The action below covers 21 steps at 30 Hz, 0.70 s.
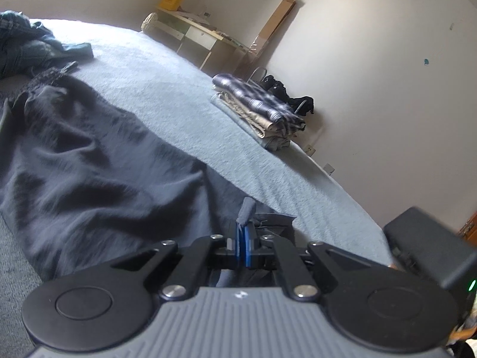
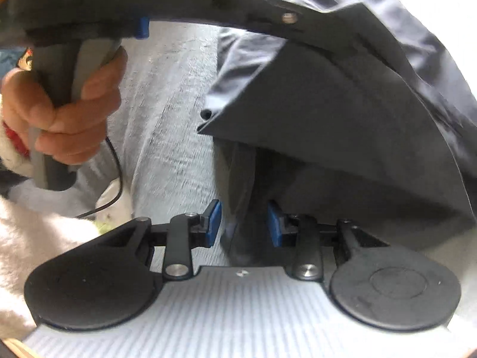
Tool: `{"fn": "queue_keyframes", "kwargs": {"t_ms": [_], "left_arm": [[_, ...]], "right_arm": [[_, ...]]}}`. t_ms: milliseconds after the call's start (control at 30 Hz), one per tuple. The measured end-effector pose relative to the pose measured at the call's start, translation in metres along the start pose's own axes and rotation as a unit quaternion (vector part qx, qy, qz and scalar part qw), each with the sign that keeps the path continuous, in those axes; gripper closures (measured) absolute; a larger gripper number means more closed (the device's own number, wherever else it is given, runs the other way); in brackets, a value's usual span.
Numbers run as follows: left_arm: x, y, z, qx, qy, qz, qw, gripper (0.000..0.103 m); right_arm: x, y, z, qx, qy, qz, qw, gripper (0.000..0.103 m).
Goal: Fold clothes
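The left gripper [image 1: 244, 240] has its blue pads pressed together, pinching dark fabric. The right gripper [image 2: 244, 223] holds its pads apart. A bare hand [image 2: 59, 110] clasps the left gripper's handle.

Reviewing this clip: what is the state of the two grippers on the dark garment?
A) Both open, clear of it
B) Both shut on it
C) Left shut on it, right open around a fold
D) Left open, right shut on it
C: the left gripper has its blue fingers pressed together on the dark garment, while the right gripper has its fingers spread apart with a hanging fold between them.
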State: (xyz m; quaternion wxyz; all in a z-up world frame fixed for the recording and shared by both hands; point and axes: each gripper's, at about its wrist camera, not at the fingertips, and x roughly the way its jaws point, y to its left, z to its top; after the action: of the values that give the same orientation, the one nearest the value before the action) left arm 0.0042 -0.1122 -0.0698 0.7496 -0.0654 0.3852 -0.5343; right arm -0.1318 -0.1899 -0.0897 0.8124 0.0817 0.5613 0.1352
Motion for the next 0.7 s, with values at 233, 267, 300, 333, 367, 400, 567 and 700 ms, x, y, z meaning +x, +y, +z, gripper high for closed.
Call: {"fn": "queue_keyframes", "kwargs": {"t_ms": [233,267,300,333,367,400,567,700], "left_arm": [[-0.003,-0.004,-0.003,0.005,0.007,-0.012,0.9999,0.099],[-0.002,-0.004,-0.005,0.005,0.011,-0.016,0.9998,0.099],[-0.002,-0.004,-0.007,0.006,0.016,-0.021,0.9996,0.099],[-0.001,-0.004,-0.01,0.009,0.019,-0.027,0.9994,0.099],[-0.001,-0.005,-0.013,0.011,0.024,-0.033,0.9991,0.098],[-0.001,-0.005,-0.016,0.016,0.028,-0.038,0.9988,0.098],[0.003,-0.012,-0.037,0.042,0.064,-0.06,0.9952,0.098],[0.01,-0.024,-0.063,0.091,0.108,-0.066,0.9879,0.097]], "right_arm": [[0.014,0.016,-0.021,-0.076,0.054,0.016,0.996,0.068],[0.009,0.013,-0.019,-0.065,0.055,0.022,0.996,0.065],[0.003,0.008,-0.018,-0.048,0.053,0.034,0.997,0.062],[-0.007,0.001,-0.018,-0.031,0.048,0.052,0.997,0.061],[-0.018,-0.007,-0.02,-0.013,0.041,0.071,0.997,0.06],[-0.028,-0.015,-0.019,0.007,0.033,0.085,0.996,0.059],[-0.085,-0.052,-0.037,0.093,-0.04,0.118,0.988,0.057],[-0.127,-0.096,-0.054,0.191,-0.13,0.106,0.967,0.057]]}}
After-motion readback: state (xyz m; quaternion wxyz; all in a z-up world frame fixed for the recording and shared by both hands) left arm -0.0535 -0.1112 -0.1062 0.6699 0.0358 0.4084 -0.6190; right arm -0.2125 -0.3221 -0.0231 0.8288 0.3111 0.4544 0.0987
